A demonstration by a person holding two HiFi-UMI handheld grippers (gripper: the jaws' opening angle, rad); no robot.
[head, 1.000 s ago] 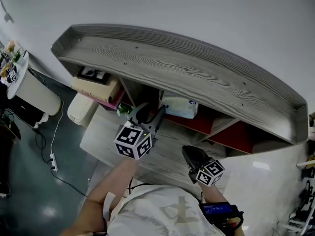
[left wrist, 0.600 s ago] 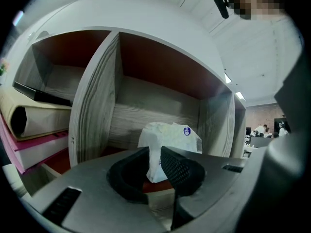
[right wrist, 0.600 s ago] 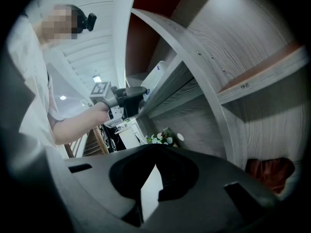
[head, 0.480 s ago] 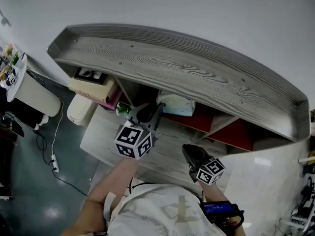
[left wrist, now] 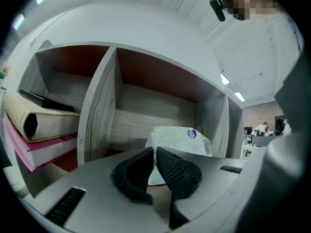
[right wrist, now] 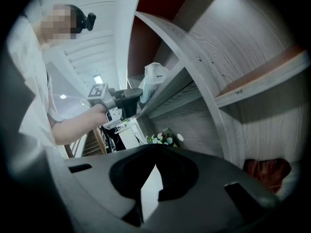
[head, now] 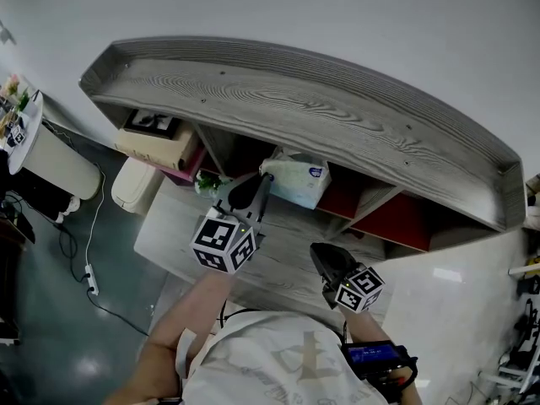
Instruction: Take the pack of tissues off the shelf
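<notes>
Since the earlier frame, the pack of tissues (head: 297, 180) has come forward from deep inside its compartment to the front edge, and it now sits tilted and partly clear of the overhanging top board. The left gripper (head: 253, 189) has drawn back slightly toward the person along with it.

The pack is white with a round blue sticker on its face. It is in the middle compartment of the wood-grain shelf unit (head: 295, 99), just right of the vertical divider (left wrist: 97, 110). In the left gripper view, the thin left edge of the pack runs down between the two black pads. The jaws are closing and already pinch that edge.

The right gripper (head: 325, 261) is low, well apart from the pack, above the pale tabletop (head: 278, 272). Its jaws are together with nothing between them.

In the compartment left of the divider, a cream binder (left wrist: 48, 123) lies flat on a pink book (left wrist: 43, 152). A small bunch of flowers (head: 209, 184) stands on the tabletop near the left gripper.
</notes>
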